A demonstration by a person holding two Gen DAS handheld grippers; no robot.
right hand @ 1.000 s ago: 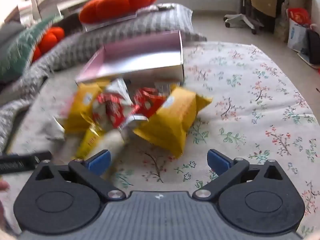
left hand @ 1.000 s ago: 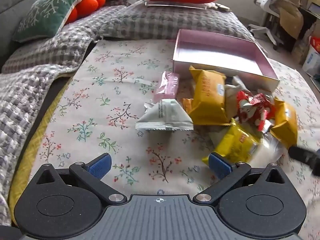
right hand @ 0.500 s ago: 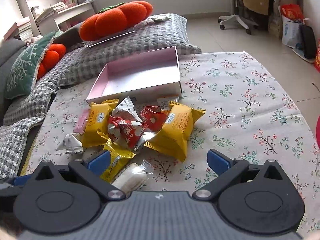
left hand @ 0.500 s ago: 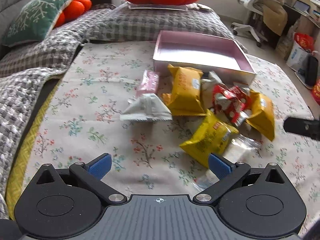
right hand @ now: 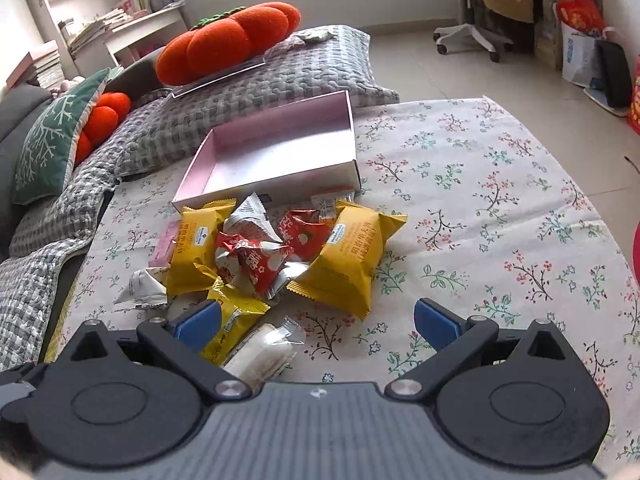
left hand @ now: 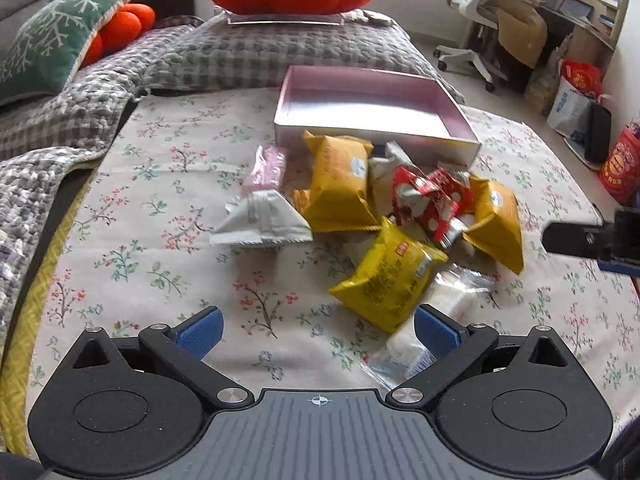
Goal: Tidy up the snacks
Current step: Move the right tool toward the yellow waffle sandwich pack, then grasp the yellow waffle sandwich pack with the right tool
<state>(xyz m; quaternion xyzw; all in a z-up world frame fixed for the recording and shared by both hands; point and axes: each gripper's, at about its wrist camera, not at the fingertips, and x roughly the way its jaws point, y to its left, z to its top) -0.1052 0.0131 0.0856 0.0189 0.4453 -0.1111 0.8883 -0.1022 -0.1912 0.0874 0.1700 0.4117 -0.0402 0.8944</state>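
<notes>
Floral cloth covers the counter [left hand: 168, 208], which carries everything the task concerns. At its far side sits the pink box [left hand: 372, 100], open and bare inside, its near wall touching the heap of snacks [right hand: 280, 248] piled just in front of it. Judging from that, nothing has been sorted yet and the whole job remains. In the heap, two large yellow packets [right hand: 348, 260] flank crumpled red wrappers [right hand: 256, 256]; a smaller yellow packet [left hand: 388, 276] and a clear-wrapped white bar [right hand: 264, 352] lie nearest, a grey-white sachet [left hand: 260, 224] and a pink sachet [left hand: 266, 168] to the left edge. The left gripper [left hand: 318, 326] hangs spread wide and empty before the heap; the right gripper [right hand: 318, 320] is likewise splayed, carrying nothing, its left finger above the small yellow packet.
</notes>
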